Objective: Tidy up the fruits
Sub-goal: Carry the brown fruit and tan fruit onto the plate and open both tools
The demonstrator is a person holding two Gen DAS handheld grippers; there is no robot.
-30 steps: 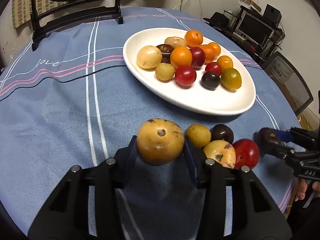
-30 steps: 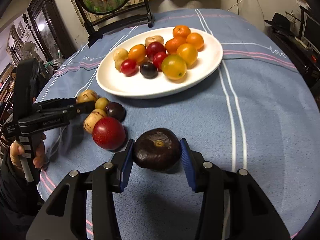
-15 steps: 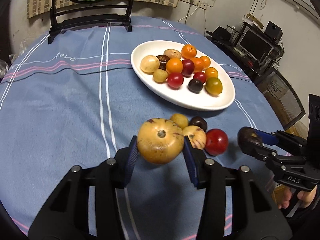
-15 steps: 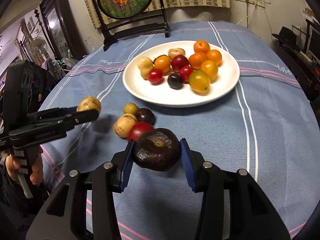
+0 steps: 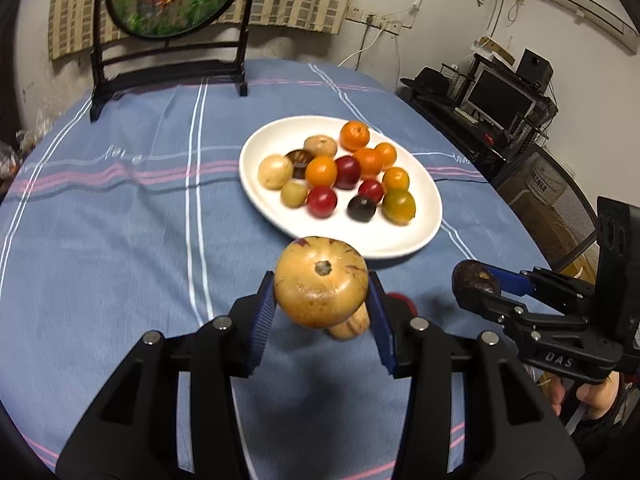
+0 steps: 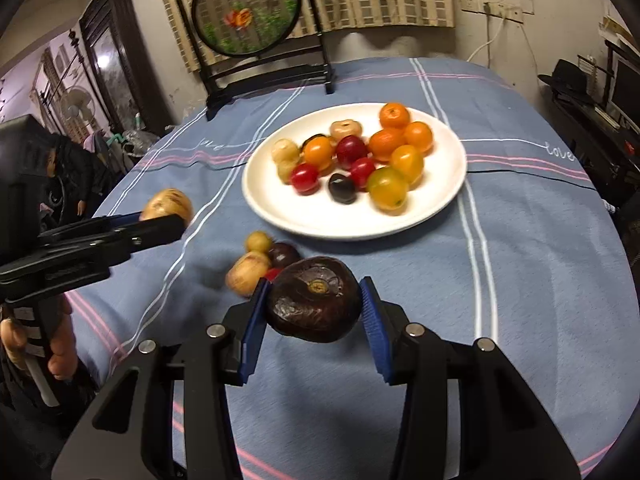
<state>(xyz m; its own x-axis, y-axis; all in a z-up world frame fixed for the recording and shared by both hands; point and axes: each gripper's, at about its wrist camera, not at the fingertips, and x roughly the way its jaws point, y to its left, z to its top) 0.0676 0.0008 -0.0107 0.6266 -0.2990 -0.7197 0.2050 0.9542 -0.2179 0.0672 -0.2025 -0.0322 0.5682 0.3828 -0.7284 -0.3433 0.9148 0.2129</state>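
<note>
My left gripper (image 5: 321, 300) is shut on a large tan-yellow fruit (image 5: 321, 280) and holds it in the air above the blue tablecloth. My right gripper (image 6: 314, 308) is shut on a dark purple-brown fruit (image 6: 314, 298), also lifted; it shows in the left wrist view (image 5: 474, 285). A white plate (image 6: 436, 204) with several orange, red, yellow and dark fruits sits beyond both. Loose fruits lie on the cloth under the grippers: a tan one (image 6: 246, 272), a small yellow one (image 6: 259, 241) and a dark one (image 6: 283, 253).
A black stand with a round embroidered screen (image 6: 248, 12) stands at the table's far edge. A monitor and shelves (image 5: 500, 96) are off the table to the right. The round table (image 5: 120, 220) is covered by a striped blue cloth.
Both grippers have risen and pulled back with their fruits. The plate and loose fruits now look farther away and lower.
</note>
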